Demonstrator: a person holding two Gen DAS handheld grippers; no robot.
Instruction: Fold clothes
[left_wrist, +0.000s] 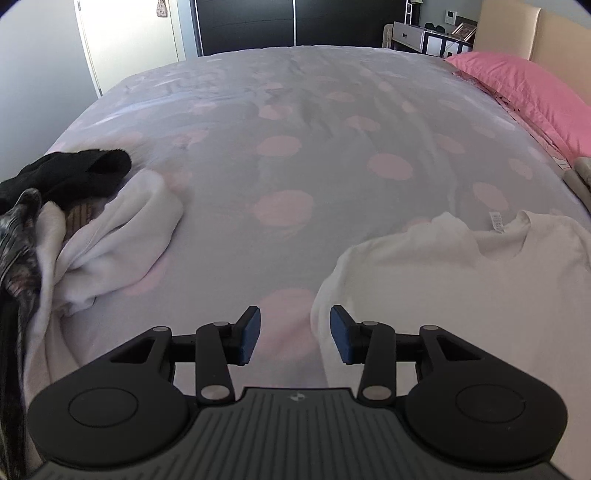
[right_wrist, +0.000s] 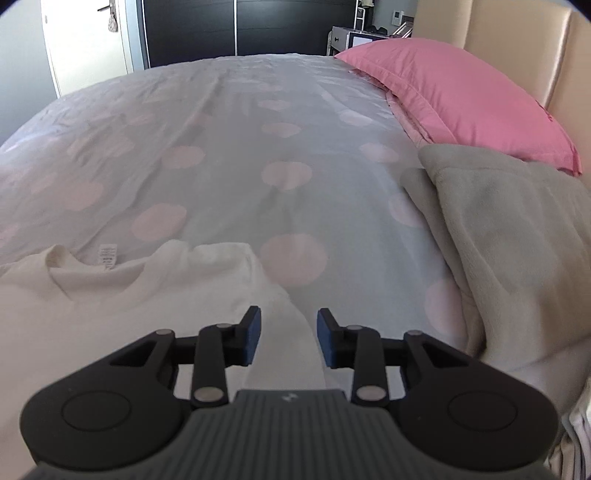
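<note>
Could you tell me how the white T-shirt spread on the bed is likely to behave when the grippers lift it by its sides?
The white T-shirt is probably floppy: its shoulder already bunches into soft folds, so it should sag between the left gripper and right gripper. It looks thin and light. On the smooth bedspread it may slide rather than stay put.

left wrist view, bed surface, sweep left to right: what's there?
Patterned dark garment → black garment → crumpled white garment → bare dotted bedspread → flat white T-shirt → pink pillow.
</note>
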